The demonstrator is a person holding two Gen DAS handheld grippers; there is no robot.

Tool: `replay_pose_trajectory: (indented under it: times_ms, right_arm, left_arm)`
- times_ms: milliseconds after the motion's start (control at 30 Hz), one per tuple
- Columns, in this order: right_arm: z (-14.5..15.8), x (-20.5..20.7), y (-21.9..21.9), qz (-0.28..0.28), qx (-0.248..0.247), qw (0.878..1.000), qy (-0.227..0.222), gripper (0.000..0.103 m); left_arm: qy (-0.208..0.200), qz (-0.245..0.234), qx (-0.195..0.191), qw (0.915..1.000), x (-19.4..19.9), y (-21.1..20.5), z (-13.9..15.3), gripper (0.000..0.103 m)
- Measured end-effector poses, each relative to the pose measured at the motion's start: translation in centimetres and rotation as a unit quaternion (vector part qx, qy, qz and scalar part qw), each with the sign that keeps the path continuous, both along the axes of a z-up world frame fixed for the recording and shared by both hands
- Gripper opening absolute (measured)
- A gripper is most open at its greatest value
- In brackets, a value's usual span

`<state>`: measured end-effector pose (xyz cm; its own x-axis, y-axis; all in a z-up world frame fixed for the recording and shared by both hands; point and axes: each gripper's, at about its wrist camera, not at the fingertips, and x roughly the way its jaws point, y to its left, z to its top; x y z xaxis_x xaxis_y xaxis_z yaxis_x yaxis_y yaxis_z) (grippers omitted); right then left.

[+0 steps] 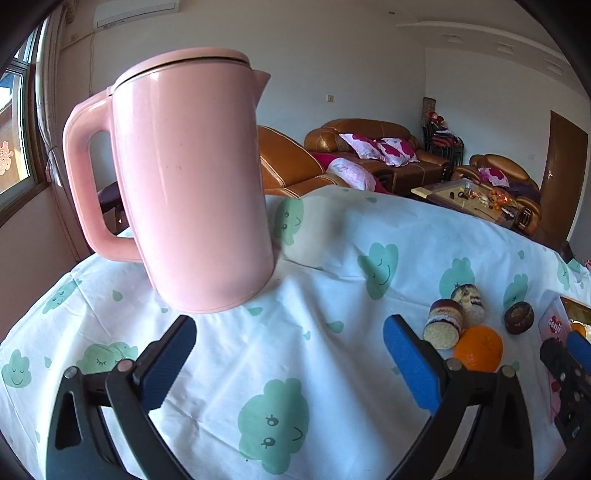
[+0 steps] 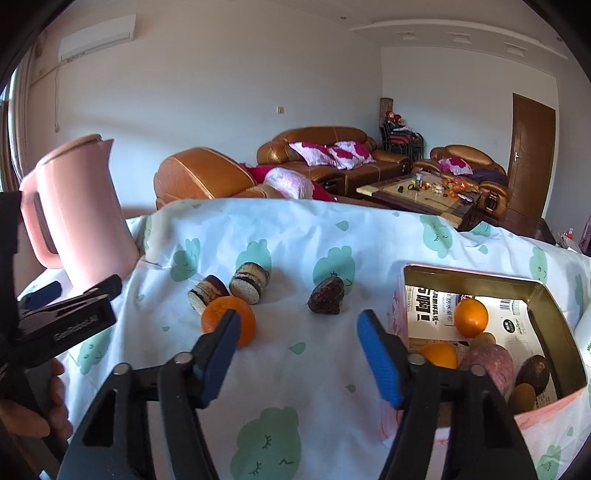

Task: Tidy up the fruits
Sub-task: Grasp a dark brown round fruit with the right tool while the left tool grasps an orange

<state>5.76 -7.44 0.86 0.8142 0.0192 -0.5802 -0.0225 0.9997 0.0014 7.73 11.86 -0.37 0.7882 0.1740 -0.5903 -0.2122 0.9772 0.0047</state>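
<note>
Home living room: brown leather sofas (image 2: 317,147) with pink cushions (image 2: 332,153), cluttered coffee table (image 2: 417,192), wall air conditioner (image 2: 96,40), wooden door (image 2: 532,155). Desk has a cartoon-print cloth (image 2: 295,362) and a pink kettle (image 1: 192,177).

Plain white walls (image 2: 221,81) enclose a living room under a white ceiling with a stepped plaster border (image 2: 461,33). A white wall-mounted air conditioner (image 2: 96,40) hangs high near the left corner, with a thin cable running down beneath it. A wood-framed window (image 1: 16,136) with a pale curtain (image 1: 55,122) lets in daylight at far left. Tan leather sofas (image 2: 325,151) with pink-and-white floral cushions (image 2: 332,152) flank a cluttered, glass-topped wooden coffee table (image 2: 417,195). A brown wooden door (image 2: 532,155) stands shut on the right wall, and stacked dark chairs (image 2: 400,142) fill the far corner.
</note>
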Motion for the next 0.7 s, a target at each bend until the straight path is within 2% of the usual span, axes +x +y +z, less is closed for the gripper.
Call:
replay_pose_trajectory:
  times_ms: [33, 67, 233, 400, 500, 567, 633, 700]
  right_arm:
    - [-0.3, 1.1, -0.3, -0.004, 0.0, 1.0, 0.016, 0.044]
    - [-0.6, 2.1, -0.6, -0.011, 0.002, 1.0, 0.028, 0.041]
    - [-1.7, 6.3, -1.6, -0.032, 0.006, 0.996, 0.077, 0.041]
    - [-2.3, 9.2, -0.9, -0.053, -0.057, 0.991, 0.109, 0.041]
    - [-3.2, 10.7, 0.2, -0.039, -0.108, 0.982, 0.147, 0.04]
    - [-3.1, 10.5, 0.1, -0.035, -0.104, 0.983, 0.145, 0.038]
    - [-2.8, 9.8, -0.6, -0.028, -0.079, 0.986, 0.141, 0.037]
    - [-2.3, 8.0, -0.9, -0.009, -0.049, 0.992, 0.118, 0.037]
  left_arm:
    - [0.001, -0.002, 0.002, 1.0, -0.1, -0.1, 0.0, 0.103]
    - [0.002, -0.004, 0.006, 1.0, -0.1, -0.2, 0.0, 0.103]
    - [0.011, -0.007, 0.011, 0.9999, 0.1, -0.3, -0.1, 0.103]
    - [0.012, -0.012, 0.013, 0.9998, 0.3, -0.4, -0.2, 0.103]
    - [0.013, -0.016, 0.013, 0.9997, 0.3, -0.4, -0.2, 0.103]
    - [0.013, -0.019, 0.011, 0.9997, 0.3, -0.4, -0.2, 0.103]
    - [0.011, -0.026, 0.009, 0.9996, 0.2, -0.5, -0.2, 0.103]
    - [0.006, -0.04, 0.006, 0.9992, 0.1, -0.7, 0.0, 0.103]
